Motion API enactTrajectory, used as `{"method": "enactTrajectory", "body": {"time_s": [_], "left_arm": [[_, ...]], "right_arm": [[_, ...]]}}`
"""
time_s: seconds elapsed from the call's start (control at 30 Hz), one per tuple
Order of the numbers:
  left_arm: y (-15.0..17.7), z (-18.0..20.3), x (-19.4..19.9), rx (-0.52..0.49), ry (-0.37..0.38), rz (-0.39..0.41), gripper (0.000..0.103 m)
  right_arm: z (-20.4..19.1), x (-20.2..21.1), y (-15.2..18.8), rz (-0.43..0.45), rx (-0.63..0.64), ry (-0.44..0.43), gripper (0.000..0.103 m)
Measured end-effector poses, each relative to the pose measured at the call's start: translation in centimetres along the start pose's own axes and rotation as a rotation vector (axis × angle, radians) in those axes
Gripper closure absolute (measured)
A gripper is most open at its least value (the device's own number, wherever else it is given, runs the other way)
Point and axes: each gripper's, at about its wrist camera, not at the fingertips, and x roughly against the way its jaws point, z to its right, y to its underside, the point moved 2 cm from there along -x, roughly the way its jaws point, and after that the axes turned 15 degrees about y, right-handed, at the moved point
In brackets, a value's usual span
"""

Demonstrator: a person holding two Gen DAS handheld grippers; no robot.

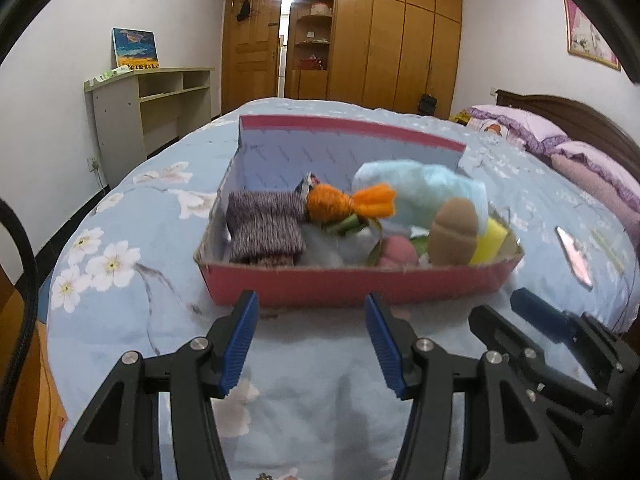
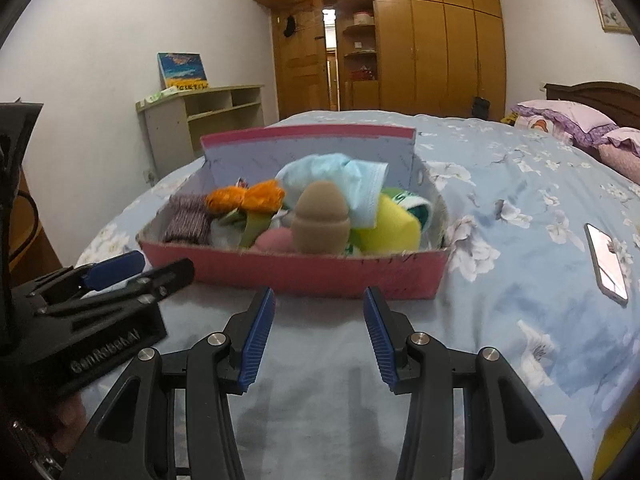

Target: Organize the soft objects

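Note:
A pink cardboard box (image 1: 352,286) (image 2: 312,270) sits on the blue floral bed. It holds soft things: folded purple knit socks (image 1: 264,232) (image 2: 188,220), an orange yarn carrot (image 1: 344,202) (image 2: 248,198), a light blue cloth (image 1: 420,192) (image 2: 340,176), a tan egg-shaped sponge (image 1: 454,232) (image 2: 320,224), a pink sponge (image 1: 398,252) (image 2: 274,240) and a yellow sponge (image 1: 490,242) (image 2: 388,228). My left gripper (image 1: 310,300) is open and empty just in front of the box. My right gripper (image 2: 320,294) is also open and empty in front of the box.
A phone (image 1: 574,256) (image 2: 608,262) lies on the bed right of the box. Purple pillows (image 1: 560,140) (image 2: 568,120) lie at the headboard. A shelf desk (image 1: 160,104) stands left by the wall, wardrobes (image 2: 432,48) behind. Each gripper shows in the other's view, the right (image 1: 536,308) and the left (image 2: 116,268).

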Motion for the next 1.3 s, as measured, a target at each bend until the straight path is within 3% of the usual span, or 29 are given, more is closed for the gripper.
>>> {"method": "enactTrajectory", "body": {"time_s": [0.47, 1.3], "left_arm": [[1.5, -0.6, -2.4, 0.012, -0.021, -0.065, 0.045], [2.0, -1.6, -3.4, 0.045, -0.019, -0.115, 0.045]], "right_arm": [[0.3, -2.5, 1.9, -0.069, -0.043, 0.034, 0.056], [0.6, -3.4, 2.7, -0.112, -0.067, 0.043, 0.056]]}}
